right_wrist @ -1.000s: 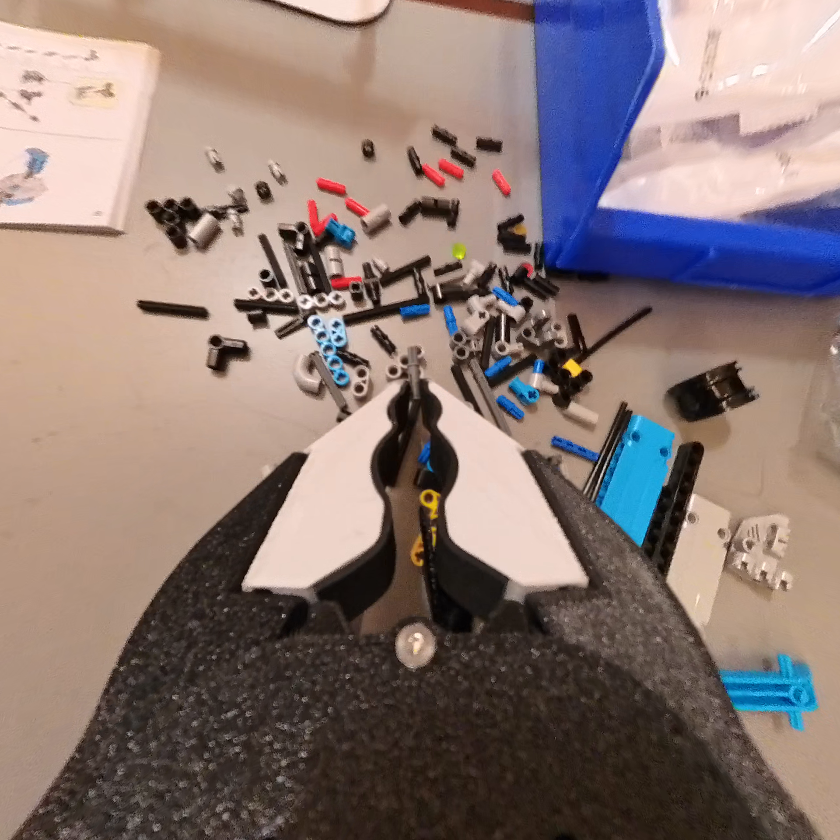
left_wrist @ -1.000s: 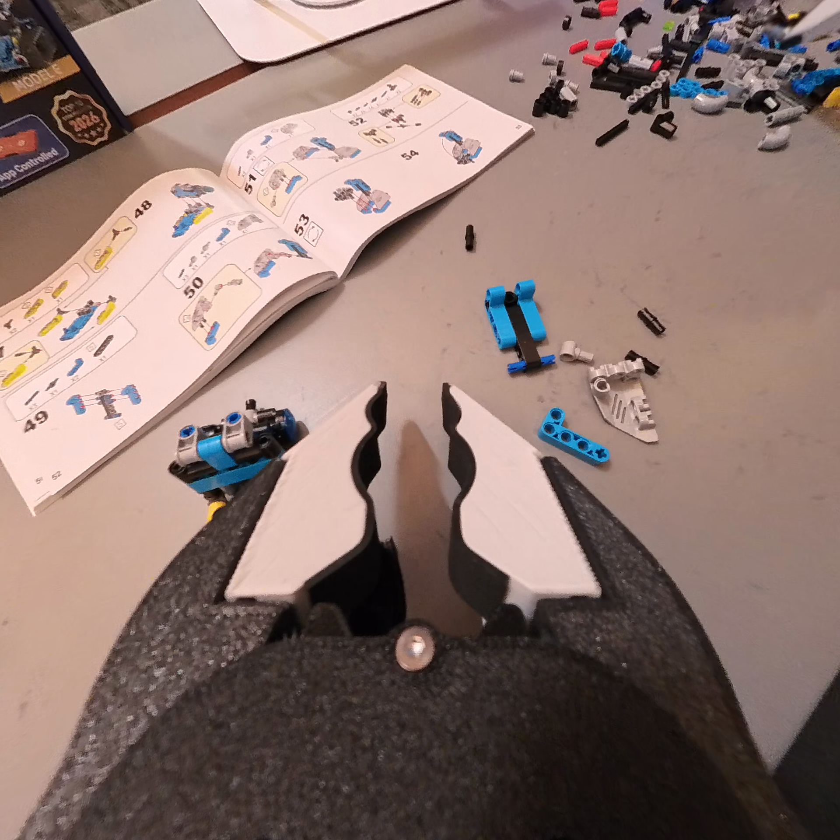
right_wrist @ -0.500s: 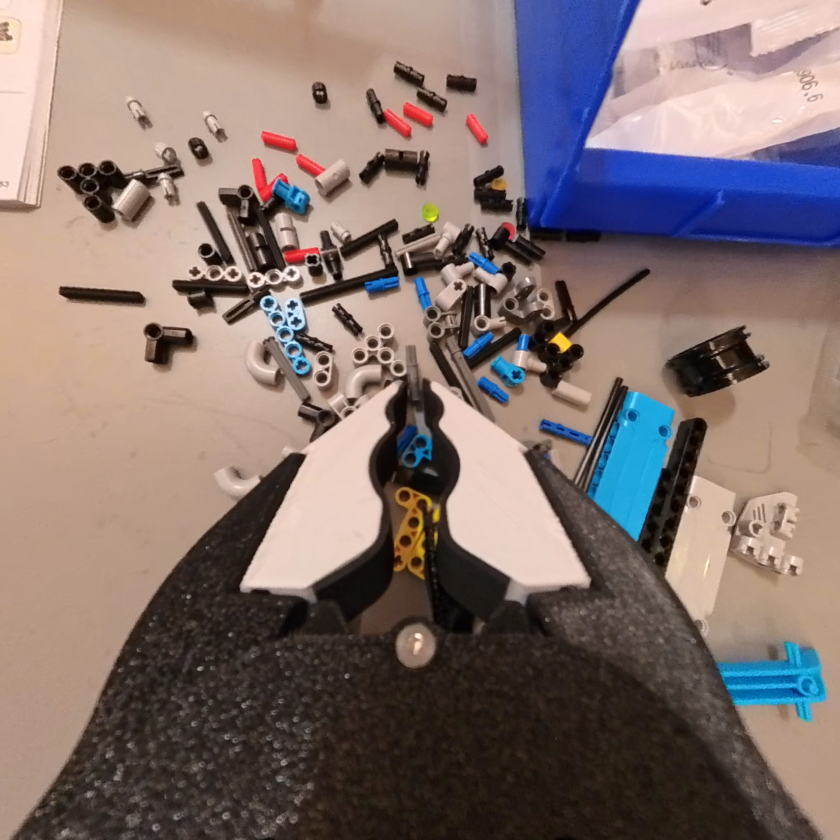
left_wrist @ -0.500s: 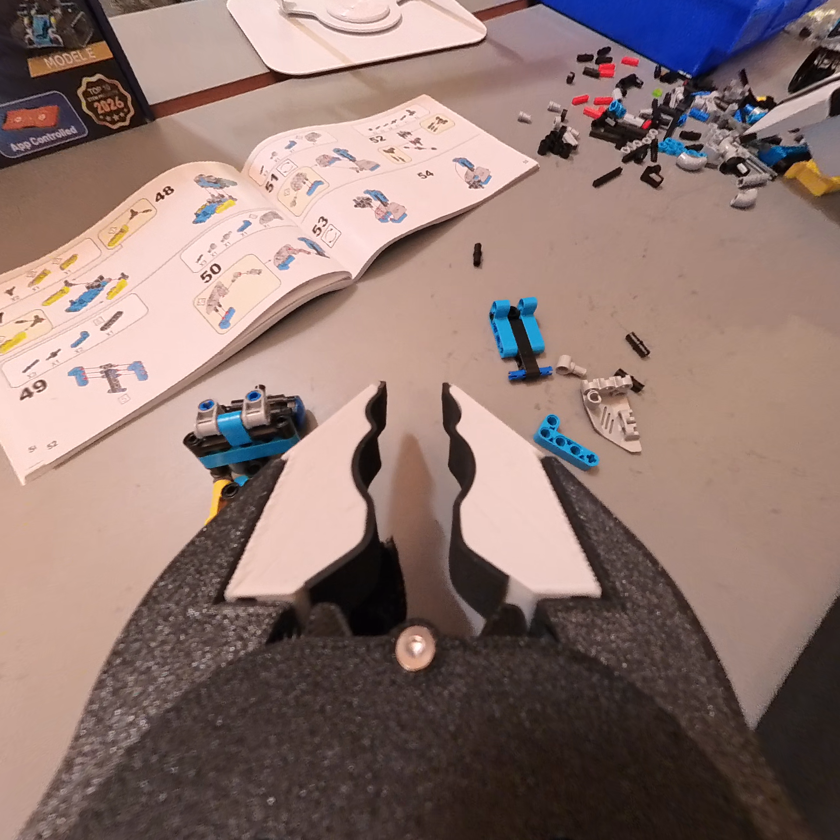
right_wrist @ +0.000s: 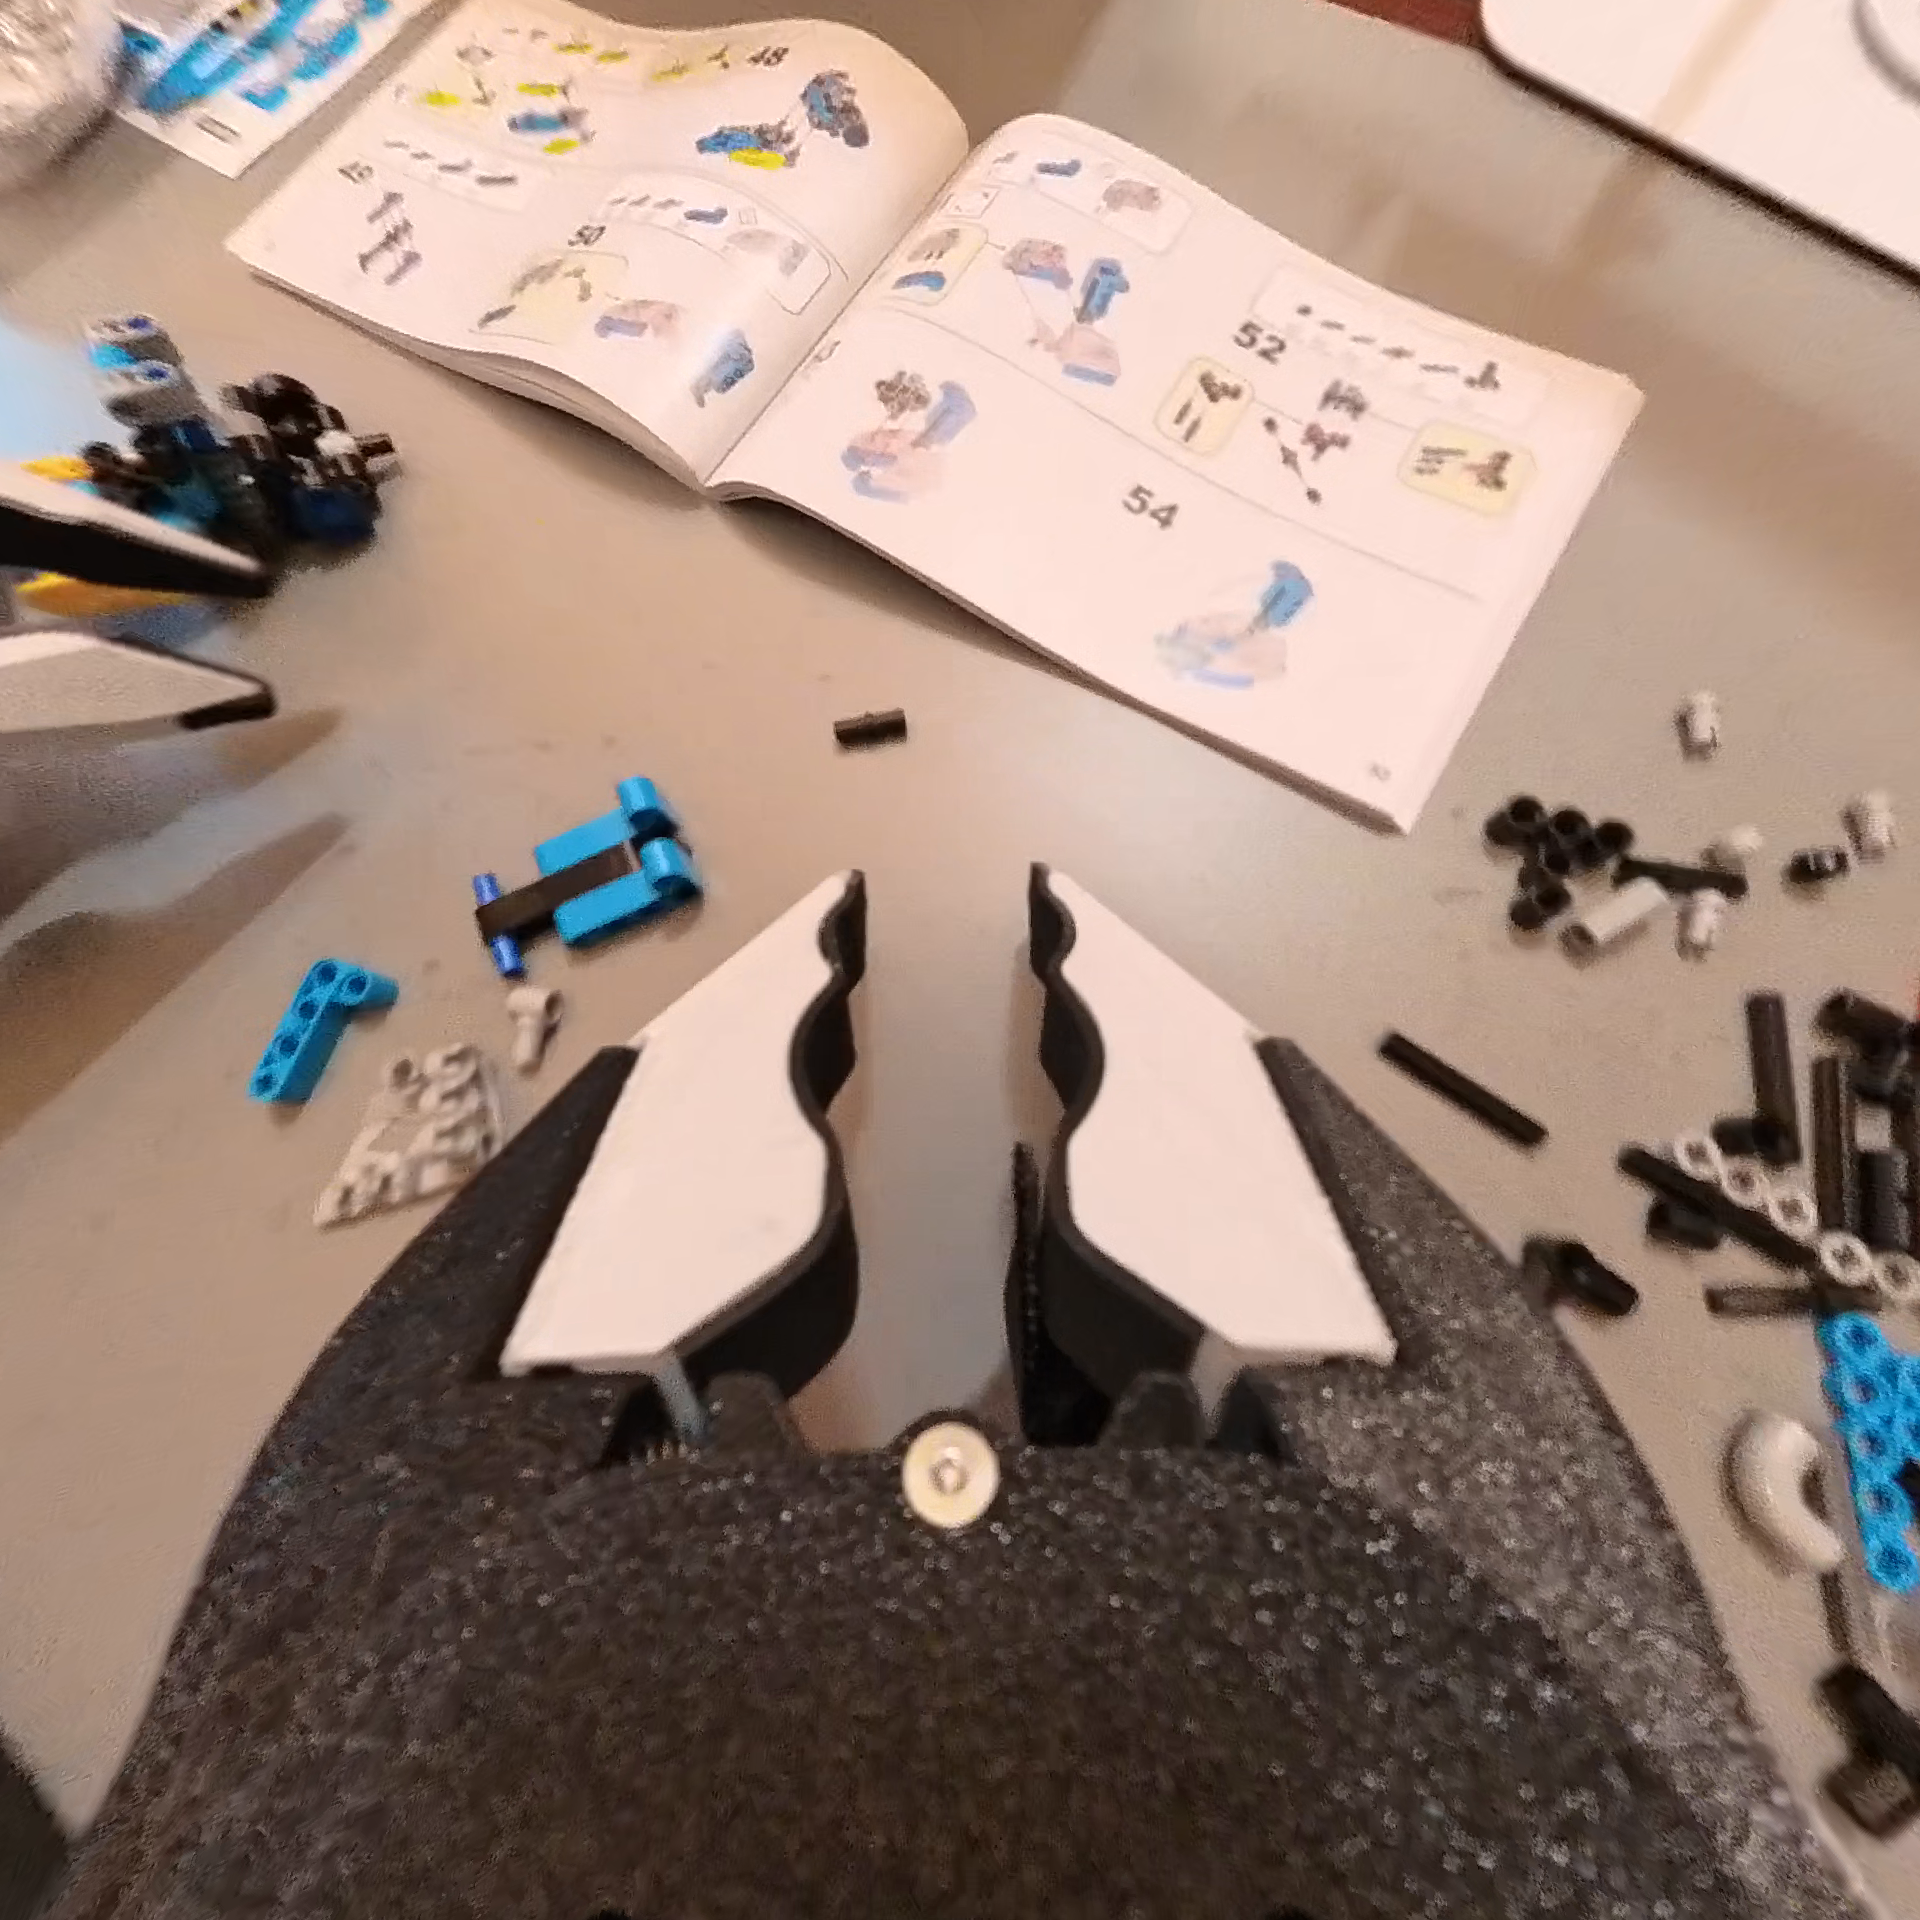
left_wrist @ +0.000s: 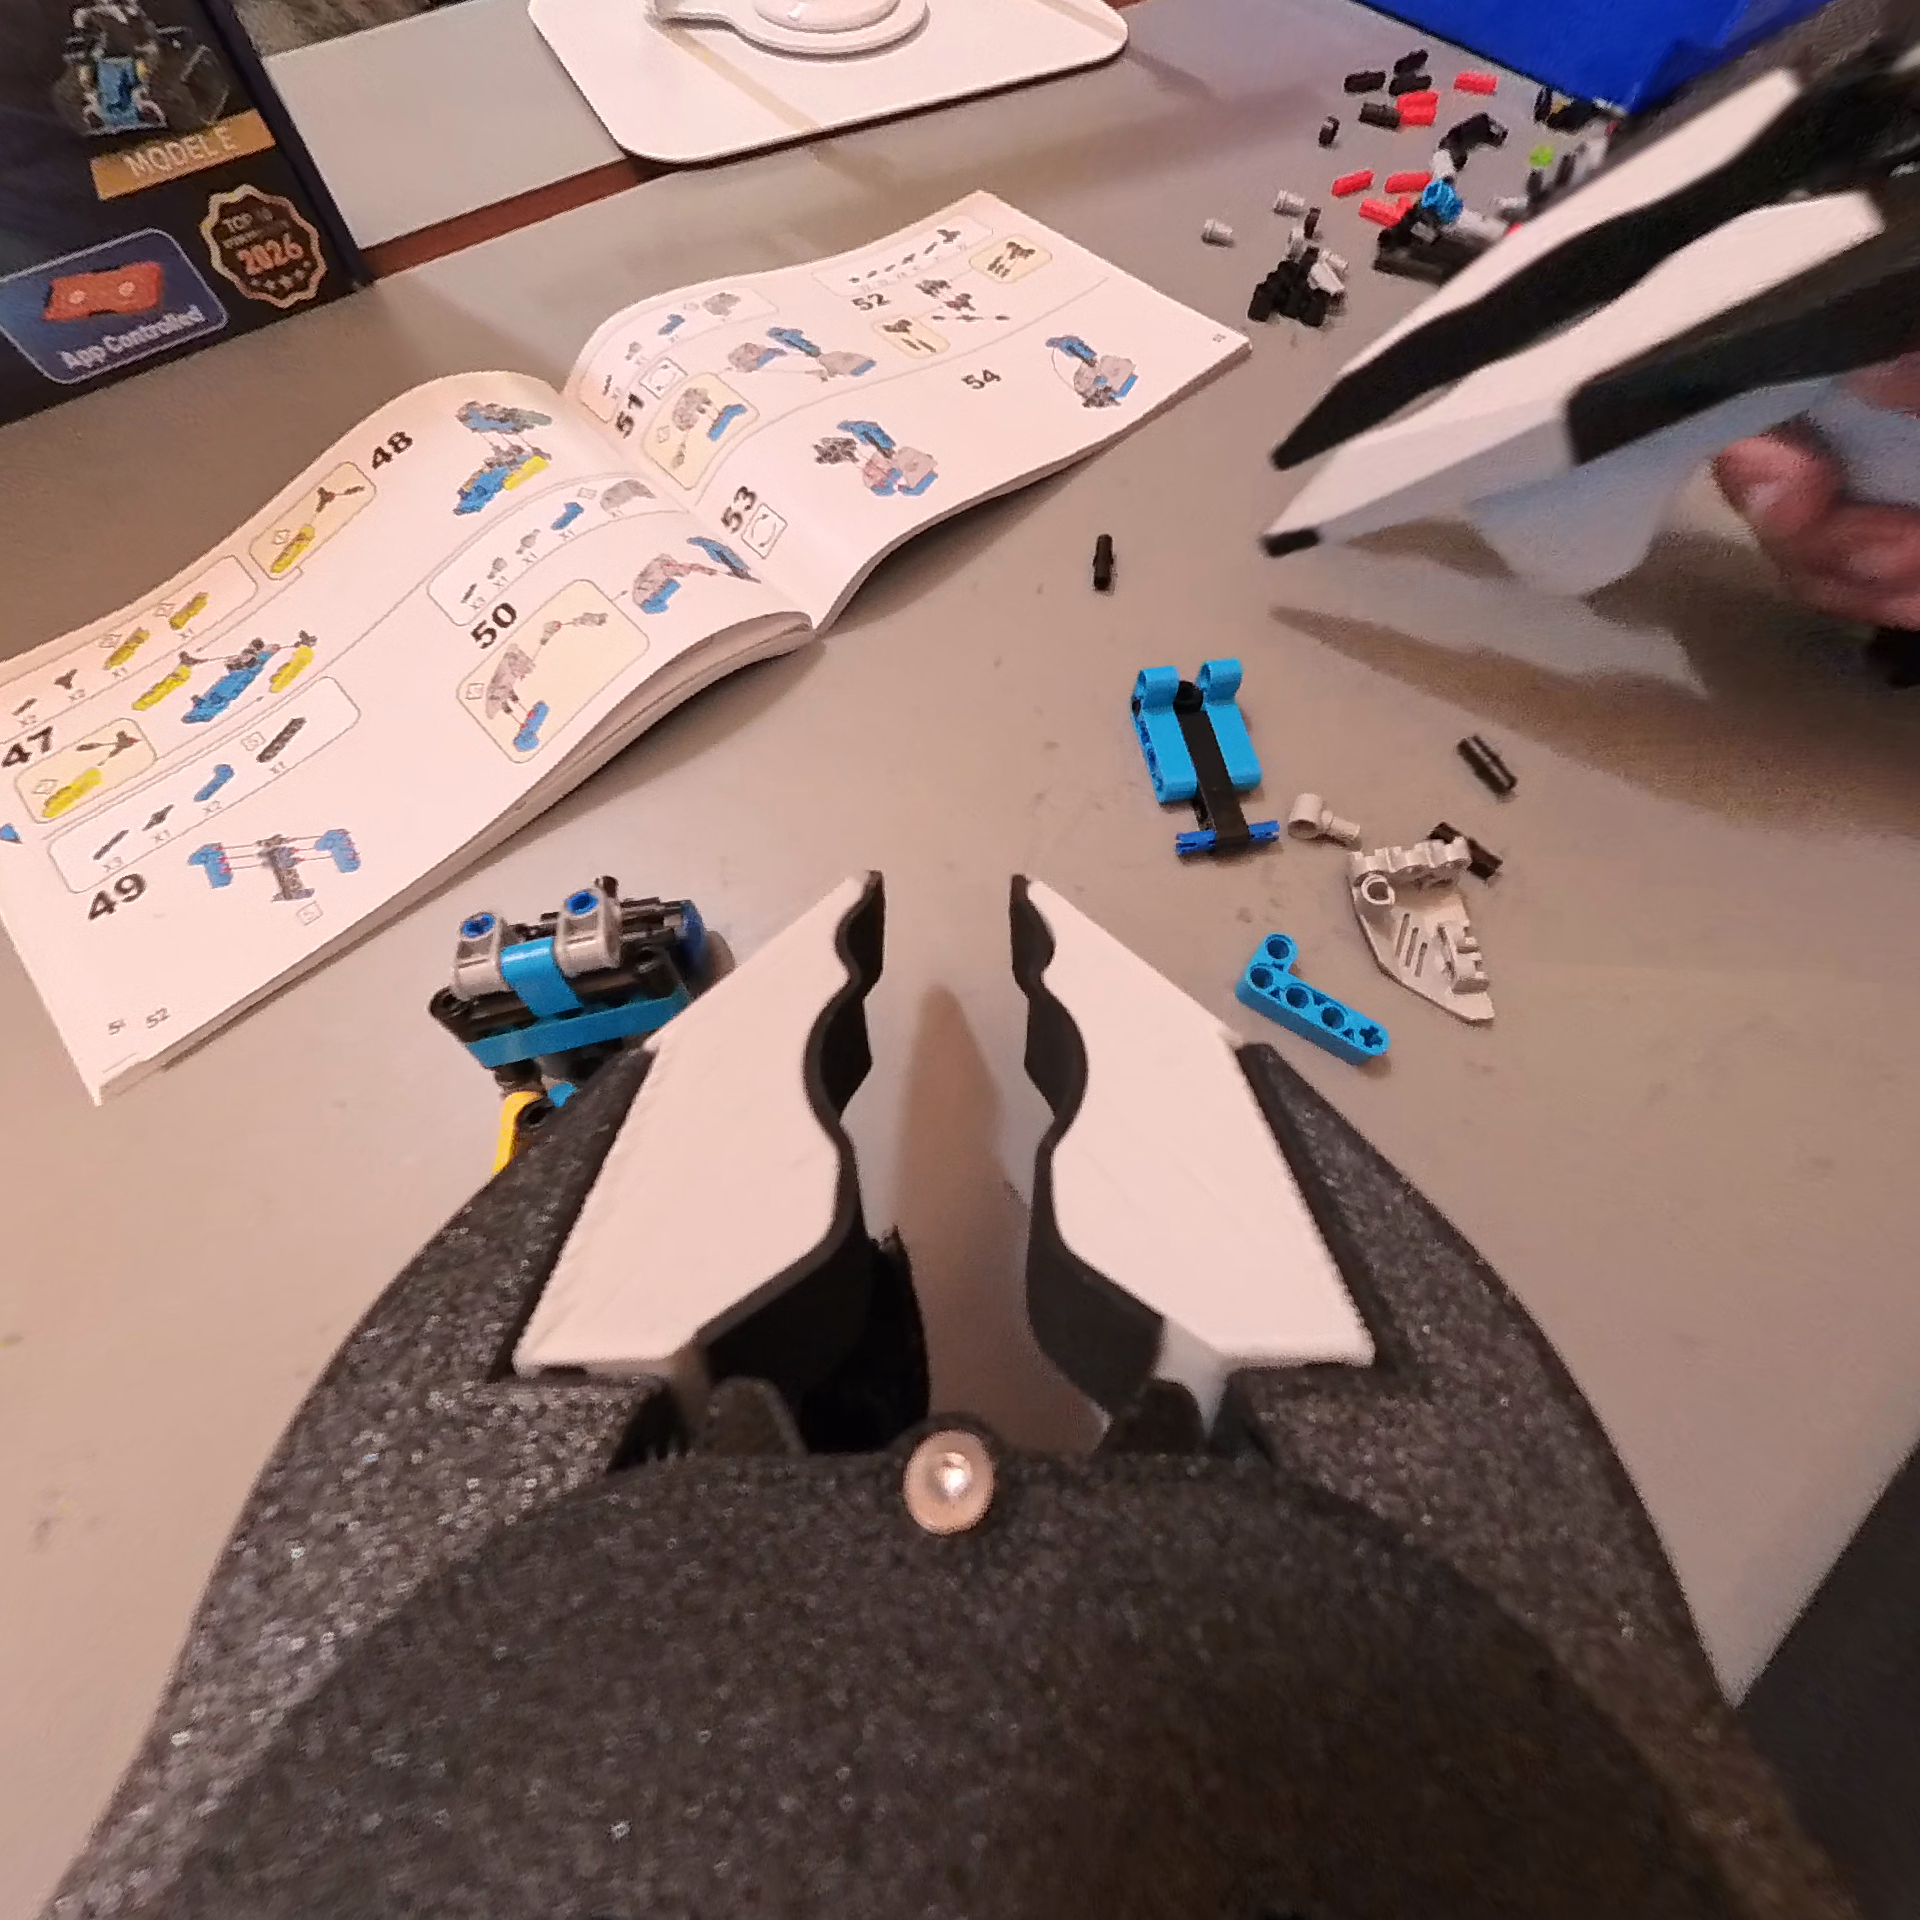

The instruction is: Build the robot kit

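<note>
My left gripper (left_wrist: 945, 894) is open and empty, low over the grey table (left_wrist: 883, 665). A small blue, black and grey built block (left_wrist: 566, 977) stands just left of its left finger; it also shows in the right wrist view (right_wrist: 239, 457). My right gripper (right_wrist: 945, 883) is open and empty above bare table, between a blue-and-black small assembly (right_wrist: 603, 878) and a pile of loose parts (right_wrist: 1766, 1143). A short black pin (right_wrist: 870, 727) lies just ahead of it. In the left wrist view the right gripper (left_wrist: 1288, 499) hangs at the upper right, held by a hand (left_wrist: 1818, 520).
An open instruction booklet (left_wrist: 520, 623) lies at the left. A blue angled beam (left_wrist: 1309, 997), a grey panel piece (left_wrist: 1423, 935) and the blue-and-black assembly (left_wrist: 1195, 743) lie to the right. A dark box (left_wrist: 135, 187), white tray (left_wrist: 831, 73) and blue bin (left_wrist: 1558, 42) stand at the back. It is some 4 centimetres from my right tips to the short black pin (right_wrist: 870, 727). It is also in sight in the left wrist view (left_wrist: 1107, 558).
My right gripper has swung left from over the parts pile towards the booklet, and its jaws have opened; the thin grey piece seen at its tips is gone. My left gripper has barely moved.
</note>
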{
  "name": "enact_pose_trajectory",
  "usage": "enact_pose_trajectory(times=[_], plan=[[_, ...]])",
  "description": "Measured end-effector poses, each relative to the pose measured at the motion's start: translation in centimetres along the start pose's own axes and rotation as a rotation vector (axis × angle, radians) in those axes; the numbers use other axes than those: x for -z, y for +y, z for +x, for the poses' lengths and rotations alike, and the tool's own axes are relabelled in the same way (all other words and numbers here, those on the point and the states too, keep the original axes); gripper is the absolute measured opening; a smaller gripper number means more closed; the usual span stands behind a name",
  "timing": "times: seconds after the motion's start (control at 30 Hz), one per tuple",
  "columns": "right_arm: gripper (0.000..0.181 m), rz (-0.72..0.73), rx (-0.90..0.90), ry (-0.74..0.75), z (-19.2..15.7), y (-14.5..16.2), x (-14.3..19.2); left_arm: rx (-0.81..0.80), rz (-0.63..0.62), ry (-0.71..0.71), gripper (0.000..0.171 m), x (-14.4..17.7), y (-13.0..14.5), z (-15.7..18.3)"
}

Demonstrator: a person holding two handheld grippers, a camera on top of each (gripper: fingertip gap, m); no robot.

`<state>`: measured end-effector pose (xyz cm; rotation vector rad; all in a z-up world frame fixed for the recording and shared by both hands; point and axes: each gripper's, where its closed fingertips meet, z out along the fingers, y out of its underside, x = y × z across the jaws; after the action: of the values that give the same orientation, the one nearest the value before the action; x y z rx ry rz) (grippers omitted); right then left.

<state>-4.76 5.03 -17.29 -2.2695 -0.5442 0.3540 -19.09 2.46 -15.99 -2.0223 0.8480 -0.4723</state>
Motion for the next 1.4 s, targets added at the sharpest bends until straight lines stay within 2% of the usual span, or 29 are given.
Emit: enact_pose_trajectory(times=[0.07, 0.27, 0.4, 0.57, 0.67, 0.77, 0.97, 1.2, 1.4], plan=[[0.03, -0.023, 0.032, 0.049, -0.1, -0.5, -1.3, -0.019, -0.004, -0.001, 0.024, -0.1, 0.0, 0.2], [0.03, -0.018, 0.058, 0.038, -1.7, -1.8, -3.3, -0.017, 0.01, 0.02, 0.024, 0.1, -0.2, 0.6], [0.03, -0.052, 0.086, 0.039, -2.0, -1.4, -4.2, -0.007, 0.014, 0.03, 0.024, 0.1, -0.3, 0.8], [0.017, -0.051, 0.093, 0.004, -2.2, -1.6, -4.4, -0.015, 0.005, 0.029, 0.024, 0.0, -0.1, 0.8], [0.015, -0.049, 0.109, 0.042, -1.7, -1.6, -3.6, -0.011, 0.007, 0.029, 0.024, 0.0, -0.2, 0.8], [0.016, -0.005, 0.13, 0.047, -2.0, -1.6, -1.5, 0.0, 0.012, 0.031, 0.024, 0.1, -0.2, 0.7], [0.016, 0.023, 0.083, -0.009, -4.6, 1.3, 2.4, -0.012, 0.0, 0.032, 0.024, 0.0, 0.0, 0.9], [0.016, -0.059, 0.166, -0.02, -6.2, 3.0, 1.7, -0.012, -0.01, 0.026, 0.024, -0.2, 0.1, 0.8], [0.016, -0.101, 0.253, 0.036, -6.4, 3.7, 1.2, -0.028, -0.021, 0.015, 0.024, -0.3, 0.3, 0.8]])
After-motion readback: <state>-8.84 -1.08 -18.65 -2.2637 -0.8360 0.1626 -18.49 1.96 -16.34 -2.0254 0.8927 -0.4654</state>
